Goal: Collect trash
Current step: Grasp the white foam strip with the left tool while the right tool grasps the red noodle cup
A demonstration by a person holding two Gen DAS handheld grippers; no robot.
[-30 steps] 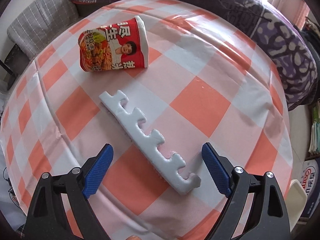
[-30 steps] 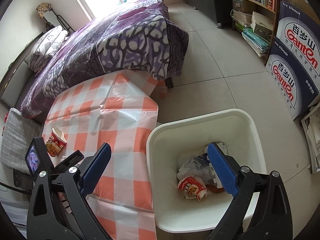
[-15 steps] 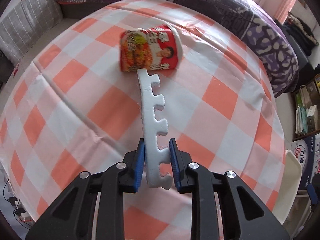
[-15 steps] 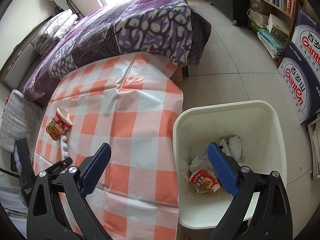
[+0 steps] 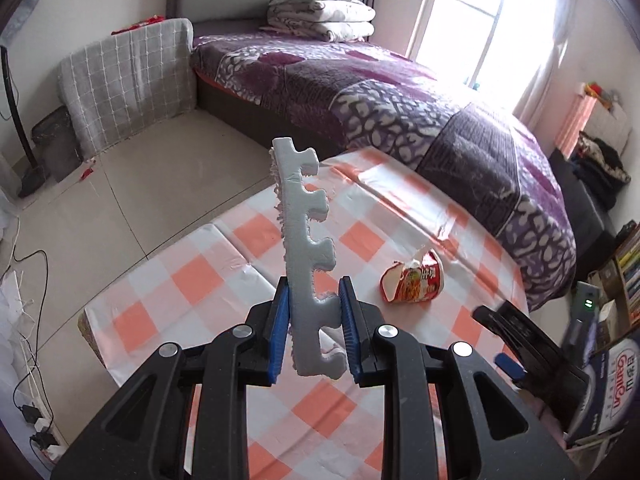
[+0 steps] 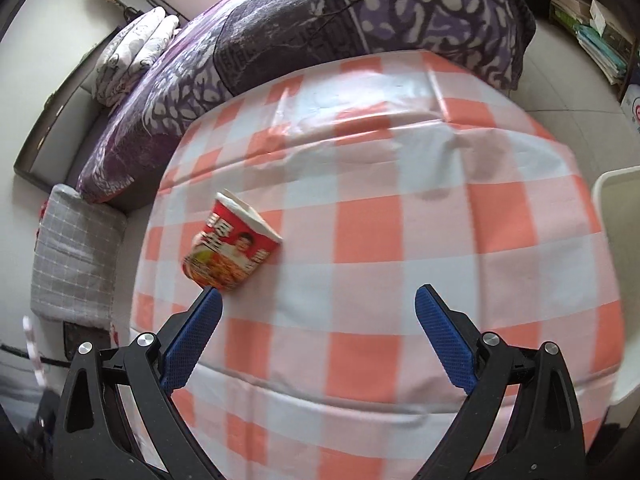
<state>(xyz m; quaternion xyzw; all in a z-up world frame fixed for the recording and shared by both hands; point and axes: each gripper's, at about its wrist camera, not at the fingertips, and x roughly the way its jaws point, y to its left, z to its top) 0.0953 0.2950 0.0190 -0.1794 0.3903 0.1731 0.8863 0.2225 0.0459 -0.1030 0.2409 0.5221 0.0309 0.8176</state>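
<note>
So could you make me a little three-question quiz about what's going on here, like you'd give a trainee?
1. True or false: the left claw is clamped on the white foam strip.
2. What piece of trash lies on the checked tablecloth?
3. The right claw is: A) shut on a cup, B) open and empty, C) holding paper.

Key:
1. True; the strip is lifted off the table.
2. A crushed red noodle cup, lying on its side.
3. B.

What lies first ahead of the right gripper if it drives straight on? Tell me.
Probably the bare checked tablecloth. The open right gripper points down at it; the red noodle cup lies left of that line, near the left finger, so it would likely be missed.
</note>
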